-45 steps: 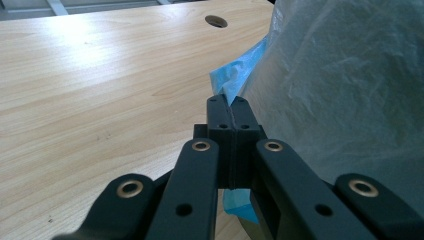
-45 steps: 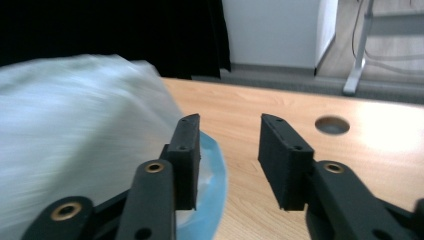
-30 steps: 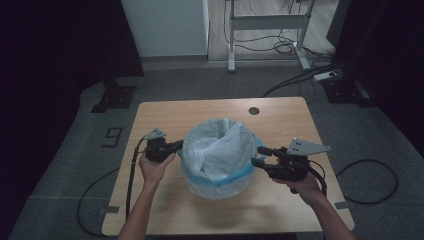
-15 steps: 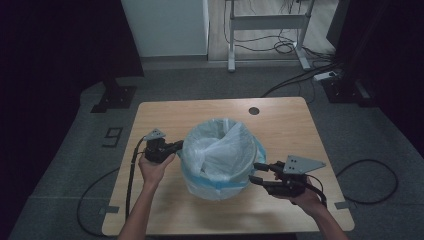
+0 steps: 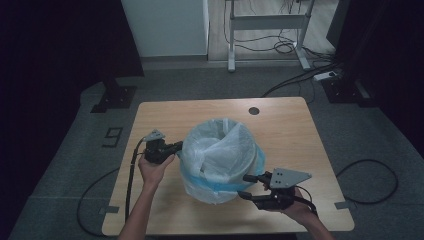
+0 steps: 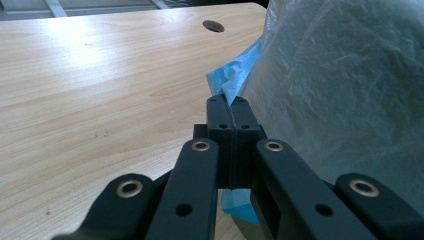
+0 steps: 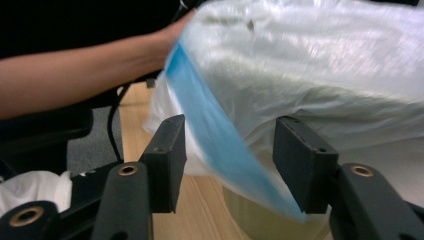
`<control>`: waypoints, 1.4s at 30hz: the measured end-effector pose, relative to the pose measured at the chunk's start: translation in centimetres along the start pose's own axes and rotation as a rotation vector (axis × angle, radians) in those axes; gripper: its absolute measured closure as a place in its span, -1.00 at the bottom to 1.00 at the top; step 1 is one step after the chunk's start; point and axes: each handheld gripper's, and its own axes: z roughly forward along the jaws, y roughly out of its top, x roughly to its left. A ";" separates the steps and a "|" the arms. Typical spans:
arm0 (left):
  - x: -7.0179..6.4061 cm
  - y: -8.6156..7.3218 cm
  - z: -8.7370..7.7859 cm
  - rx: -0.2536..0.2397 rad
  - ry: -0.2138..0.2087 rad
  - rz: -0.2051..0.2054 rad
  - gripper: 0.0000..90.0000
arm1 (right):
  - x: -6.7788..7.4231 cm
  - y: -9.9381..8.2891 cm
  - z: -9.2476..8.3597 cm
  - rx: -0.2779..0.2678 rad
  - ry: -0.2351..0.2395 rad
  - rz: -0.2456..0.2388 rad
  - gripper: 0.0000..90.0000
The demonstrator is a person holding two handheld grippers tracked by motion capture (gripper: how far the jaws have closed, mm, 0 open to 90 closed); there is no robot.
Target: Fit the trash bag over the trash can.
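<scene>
Item — translucent white plastic liner bag with blue drawstring band (image 5: 220,162), draped over the bin mid-table. Your left gripper (image 6: 231,107) is clamped on its blue hem; your right gripper (image 7: 227,165) — jaws apart, just opening — has the band running slantwise between them, unpinched.

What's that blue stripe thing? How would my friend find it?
Look at the wooden table, then at the big bin in its middle, wrapped in a pale, see-through bag. The blue band runs around the bag's lower part, and the left gripper pinches a bit of it. It is the only bright blue thing there.
</scene>
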 end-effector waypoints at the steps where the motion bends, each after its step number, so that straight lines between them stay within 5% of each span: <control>1: 0.0 0.0 0.0 0.001 0.001 0.001 0.99 | 0.1 -0.2 0.3 0.014 -0.008 -0.005 0.08; 5: 0.2 -0.2 0.0 0.003 0.002 -0.001 0.99 | 0.4 -1.4 1.8 0.084 -0.048 -0.038 0.61; 8: 0.3 -0.3 0.0 0.007 0.003 -0.003 0.99 | 0.3 -2.2 2.4 0.093 -0.029 -0.024 0.91; 13: 0.3 -0.5 0.1 0.018 0.000 -0.009 0.99 | -0.7 -4.3 3.4 0.148 -0.004 0.021 0.97; 23: 0.5 -0.8 0.2 0.049 -0.003 -0.014 0.99 | -3.6 -7.7 4.7 0.265 -0.041 0.108 0.96; 25: 0.5 -0.8 0.1 0.053 -0.005 -0.013 0.98 | -3.8 -7.9 4.6 0.253 -0.049 0.114 0.89; 27: 0.5 -0.9 -0.1 0.050 0.006 -0.001 0.86 | -3.6 -7.7 4.4 0.219 -0.071 0.112 0.53; 32: 0.4 -1.0 -1.6 -0.001 0.057 0.022 0.12 | -2.7 -6.5 2.2 0.055 -0.133 0.133 -0.11; 37: 0.4 -1.1 -3.3 -0.037 0.060 0.043 -0.19 | -1.9 -5.9 0.3 -0.078 -0.167 0.139 -0.26; 42: 0.0 -0.8 -4.7 -0.065 0.053 0.073 -0.24 | -2.1 -5.5 -0.8 -0.112 -0.203 0.150 -0.29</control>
